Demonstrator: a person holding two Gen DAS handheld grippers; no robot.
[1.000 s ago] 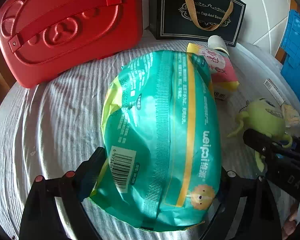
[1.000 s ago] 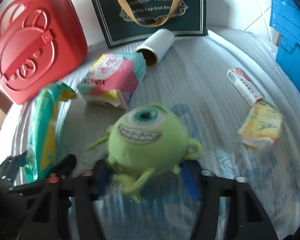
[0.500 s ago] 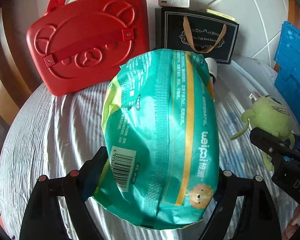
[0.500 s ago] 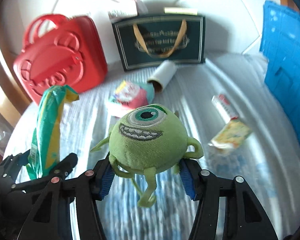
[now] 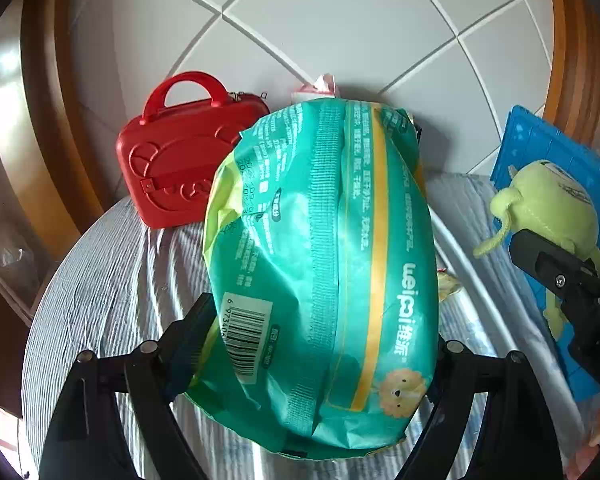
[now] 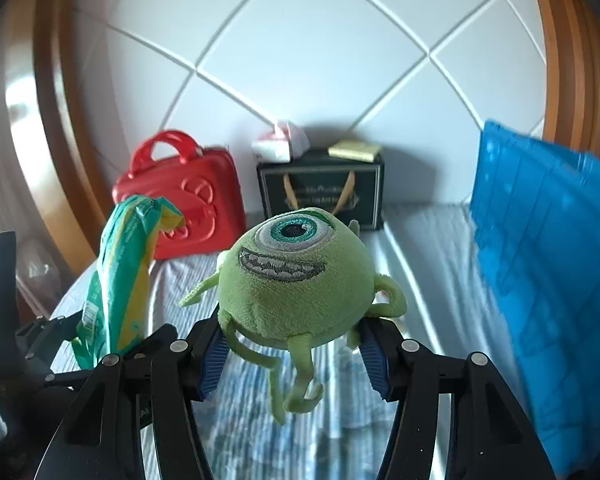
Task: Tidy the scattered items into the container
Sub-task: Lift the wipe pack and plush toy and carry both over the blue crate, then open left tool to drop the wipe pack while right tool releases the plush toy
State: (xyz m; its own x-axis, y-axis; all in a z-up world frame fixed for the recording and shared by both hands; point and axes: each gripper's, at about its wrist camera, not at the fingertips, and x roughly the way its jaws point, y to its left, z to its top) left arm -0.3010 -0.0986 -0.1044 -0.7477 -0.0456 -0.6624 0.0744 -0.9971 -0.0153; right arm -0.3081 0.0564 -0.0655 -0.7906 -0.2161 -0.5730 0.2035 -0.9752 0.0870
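I saw a red case [image 6: 180,196] at ten o'clock and a blue crate [image 6: 540,248] at three. My left gripper [image 5: 320,344] clamped the wipes pack [image 5: 320,264]; my right gripper [image 6: 292,356] squeezed the green toy [image 6: 292,276], both tilted downward.

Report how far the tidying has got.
Done: nothing visibly sits in the blue container yet. In hand: the left gripper clamps the green wipes pack; the right gripper clamps the green plush monster, both lifted. Left: dropping both in; other items aren't clearly visible.

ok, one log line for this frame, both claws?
left claw: shut on green wipes pack | right claw: shut on green plush toy | both held above striped cloth | blue crate at right
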